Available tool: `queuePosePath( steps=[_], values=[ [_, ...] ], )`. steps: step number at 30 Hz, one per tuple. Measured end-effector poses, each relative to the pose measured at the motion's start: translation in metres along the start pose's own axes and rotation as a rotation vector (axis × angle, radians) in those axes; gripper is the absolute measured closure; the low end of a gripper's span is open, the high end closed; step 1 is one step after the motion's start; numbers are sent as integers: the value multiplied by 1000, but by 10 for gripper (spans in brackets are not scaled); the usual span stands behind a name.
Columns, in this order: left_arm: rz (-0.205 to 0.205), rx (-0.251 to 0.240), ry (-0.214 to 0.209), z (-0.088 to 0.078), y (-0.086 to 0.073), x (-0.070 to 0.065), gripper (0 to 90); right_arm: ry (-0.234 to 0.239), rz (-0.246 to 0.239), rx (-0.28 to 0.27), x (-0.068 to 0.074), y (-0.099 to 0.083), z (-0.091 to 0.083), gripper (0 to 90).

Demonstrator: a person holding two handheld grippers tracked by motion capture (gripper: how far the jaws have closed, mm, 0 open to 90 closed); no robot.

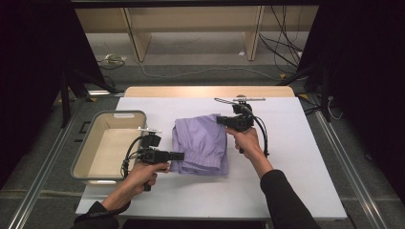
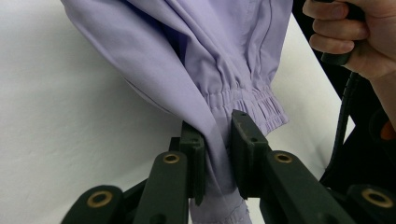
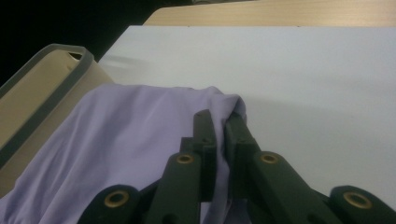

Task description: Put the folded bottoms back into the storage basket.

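I have the folded purple garment (image 1: 200, 143) clenched in both the left tool (image 1: 179, 156) and right tool (image 1: 220, 120); moving it into the bin (image 1: 90, 143) remains.

- Setting: a lab or recording room, not a home.
- Landmark: table (image 1: 286, 191), wooden top under a white sheet, standing alone mid-floor.
- Beyond the table: loose cables (image 1: 200, 71) across a grey carpet, and bare wooden shelving (image 1: 191, 24) along the far wall.
- Left and right of the table: black curtains (image 1: 33, 71) screen the area; metal floor rails (image 1: 45, 181) run alongside.
- Left of the table: a black stand (image 1: 64, 98).
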State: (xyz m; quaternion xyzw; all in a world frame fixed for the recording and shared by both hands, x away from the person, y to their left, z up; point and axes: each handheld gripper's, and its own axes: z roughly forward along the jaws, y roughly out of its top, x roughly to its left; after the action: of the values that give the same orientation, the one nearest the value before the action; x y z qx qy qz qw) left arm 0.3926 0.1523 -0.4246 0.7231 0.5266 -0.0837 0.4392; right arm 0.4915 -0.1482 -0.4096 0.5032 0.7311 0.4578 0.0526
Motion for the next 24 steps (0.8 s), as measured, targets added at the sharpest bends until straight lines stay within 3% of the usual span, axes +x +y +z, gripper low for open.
queuePosePath(
  steps=[9, 24],
  values=[
    [14, -12, -4, -10, 0, -2, 763, 21, -21, -11, 14, 5, -3, 857],
    [18, -35, -15, -27, -2, 0, 762, 45, -30, -29, 24, 9, -5, 857]
  ],
)
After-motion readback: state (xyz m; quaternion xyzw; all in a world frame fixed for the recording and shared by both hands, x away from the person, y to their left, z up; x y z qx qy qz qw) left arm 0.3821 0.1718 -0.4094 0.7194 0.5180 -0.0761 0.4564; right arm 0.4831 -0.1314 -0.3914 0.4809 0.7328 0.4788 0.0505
